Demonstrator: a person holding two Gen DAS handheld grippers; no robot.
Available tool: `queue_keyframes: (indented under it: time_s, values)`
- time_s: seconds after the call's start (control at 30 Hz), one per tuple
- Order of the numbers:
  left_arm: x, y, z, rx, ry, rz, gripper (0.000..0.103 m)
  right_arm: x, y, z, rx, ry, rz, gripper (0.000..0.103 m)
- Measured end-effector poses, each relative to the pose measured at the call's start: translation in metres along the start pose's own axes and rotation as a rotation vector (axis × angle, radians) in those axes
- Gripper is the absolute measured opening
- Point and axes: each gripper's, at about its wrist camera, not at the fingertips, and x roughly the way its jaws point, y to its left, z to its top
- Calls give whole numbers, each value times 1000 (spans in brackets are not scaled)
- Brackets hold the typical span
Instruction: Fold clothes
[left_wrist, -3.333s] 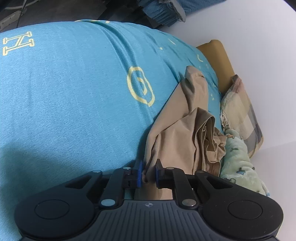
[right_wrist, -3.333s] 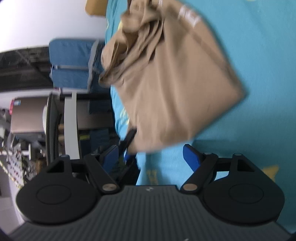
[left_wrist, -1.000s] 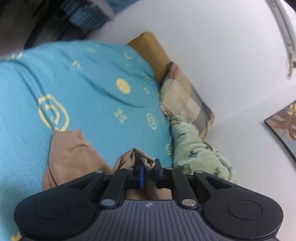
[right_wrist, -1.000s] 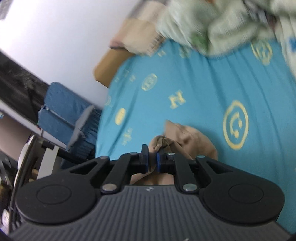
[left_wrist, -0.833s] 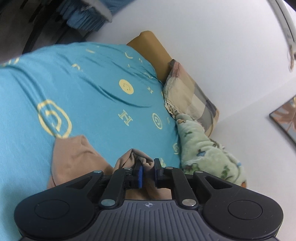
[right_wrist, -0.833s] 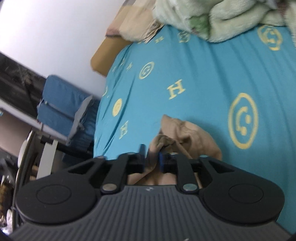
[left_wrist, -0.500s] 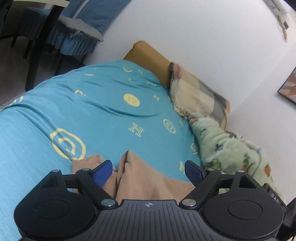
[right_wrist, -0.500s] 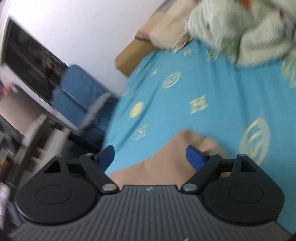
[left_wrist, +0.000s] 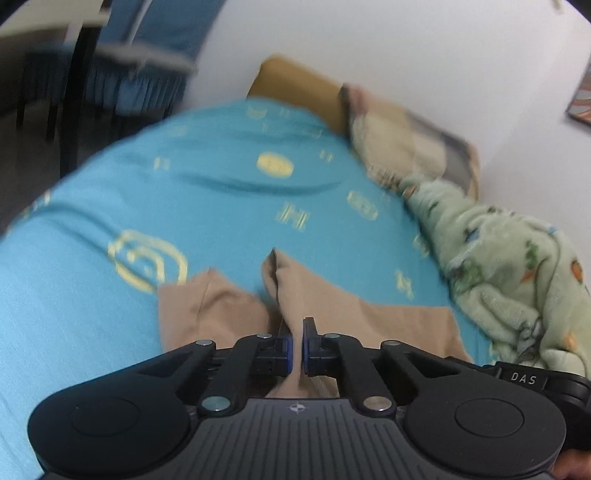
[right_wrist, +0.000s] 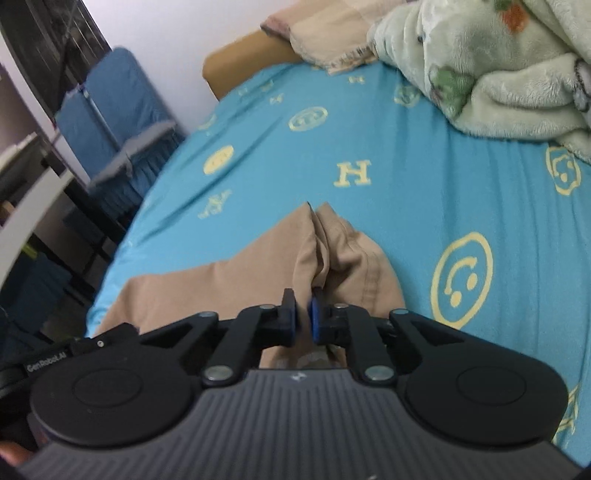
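- Pinching a ridge of cloth, the left claw (left_wrist: 297, 345) has its two blue pads almost together, with a thin fold of the tan garment (left_wrist: 332, 310) caught between them at 6 o'clock in the left wrist view.
- That garment lies on the bed (left_wrist: 221, 192), spread from 7 to 4 o'clock across the blue sheet. A raised crease runs from the pads up toward the centre, and a yellow circle print sits at 9 o'clock just beside the cloth's corner.
- A green fleece blanket (left_wrist: 517, 277) is bunched at 3 o'clock, near the garment's edge, with a checked pillow (left_wrist: 406, 136) at 1 o'clock.
- Over to the right wrist view: the right claw (right_wrist: 303, 321) is likewise nearly closed on a fold of the same tan garment, which fans out toward 9 o'clock, with a peak at centre frame.
- The smiley print sits at 3 o'clock, the fleece blanket at 1 o'clock, and a blue chair (right_wrist: 110, 122) at 10 o'clock beyond the bed.
- Risks, as I judge them: each grip holds only a narrow pinch, so a sharp lift could let the cloth slip out. Uneven pulling would skew the fold, and the bunched crease may be pressed in as a wrinkle. A swing toward the blanket could snag it.
- No containers are in sight in either view.
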Motion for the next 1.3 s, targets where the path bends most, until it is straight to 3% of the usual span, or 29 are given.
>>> queue_keyframes:
  time_s: [0.13, 0.33, 0.37, 0.4, 0.43, 0.47, 0.5, 0.6, 0.77, 0.87, 1.0, 1.3]
  values:
    - [-17, -9, 1, 24, -72, -3, 5, -5, 14, 4, -88, -61, -14, 11]
    - [3, -7, -6, 62, 26, 80, 9, 10, 17, 2, -103, -10, -50, 15]
    - [2, -6, -5, 64, 25, 85, 17, 10, 18, 3, -106, -12, -51, 16]
    - [0, -8, -2, 72, 12, 93, 35, 9, 19, 4, -107, -18, -51, 23]
    - [-1, -12, 2, 97, -3, 101, 46, 7, 19, 4, -101, -39, -41, 47]
    - [-2, -16, 5, 122, -20, 108, 61, 6, 18, 3, -96, -60, -30, 62]
    - [-3, -20, 8, 145, -42, 109, 65, 5, 18, 2, -92, -81, -19, 84]
    - [3, -29, 12, 194, -44, 88, 67, 8, 23, 1, -129, -125, -7, 82]
    - [35, -34, -4, 290, 0, 152, 67, 32, 27, -3, -208, -97, -26, 56]
    - [52, -28, -13, 305, 48, 178, 67, 46, 26, -6, -243, -63, -58, 54]
    - [51, -24, -16, 291, 51, 172, 67, 50, 25, -10, -249, -45, -69, 54]
    - [12, -40, -27, 331, 58, 215, 70, 4, 27, -14, -190, -67, -49, 55]
